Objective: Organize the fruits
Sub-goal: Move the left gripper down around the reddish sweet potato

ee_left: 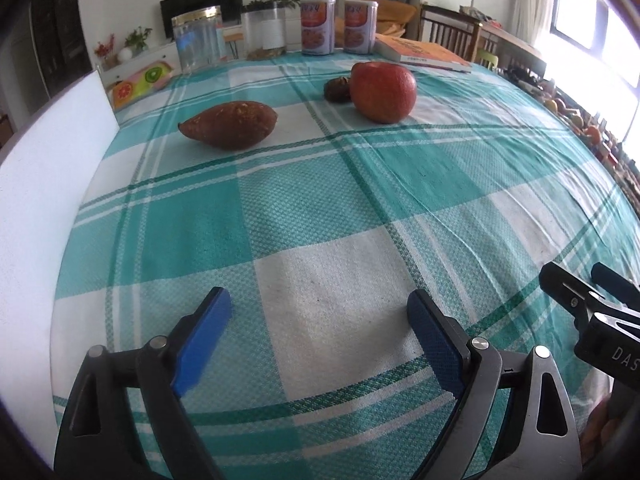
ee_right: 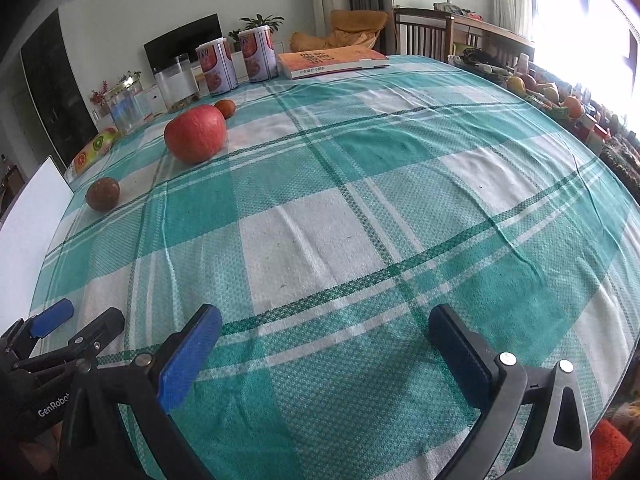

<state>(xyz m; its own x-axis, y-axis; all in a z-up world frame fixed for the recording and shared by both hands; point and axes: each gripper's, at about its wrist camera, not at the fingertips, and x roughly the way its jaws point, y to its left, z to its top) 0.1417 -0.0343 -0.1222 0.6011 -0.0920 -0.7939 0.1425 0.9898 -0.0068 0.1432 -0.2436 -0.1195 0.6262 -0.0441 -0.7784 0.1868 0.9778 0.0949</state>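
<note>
A brown sweet potato [ee_left: 228, 124] lies on the green checked tablecloth [ee_left: 320, 208], far ahead and left of my left gripper [ee_left: 320, 300]. A big red apple [ee_left: 383, 92] sits further right, with a small dark brown fruit [ee_left: 336, 89] close behind it. My left gripper stands open, with only cloth between its blue pads. The right wrist view shows my right gripper [ee_right: 325, 316] open and holding nothing, the apple [ee_right: 195, 133], the small fruit [ee_right: 225, 108] and the sweet potato [ee_right: 103, 194] far off to its left. The two grippers are side by side near the table's front.
Two printed cans [ee_left: 318, 26], clear jars [ee_left: 198, 38] and an orange book [ee_left: 424, 54] line the table's far edge. A white board [ee_left: 48, 168] stands at the left. A fruit-print tray [ee_left: 140, 82] lies at the back left. Assorted clutter [ee_right: 560, 100] lines the right side.
</note>
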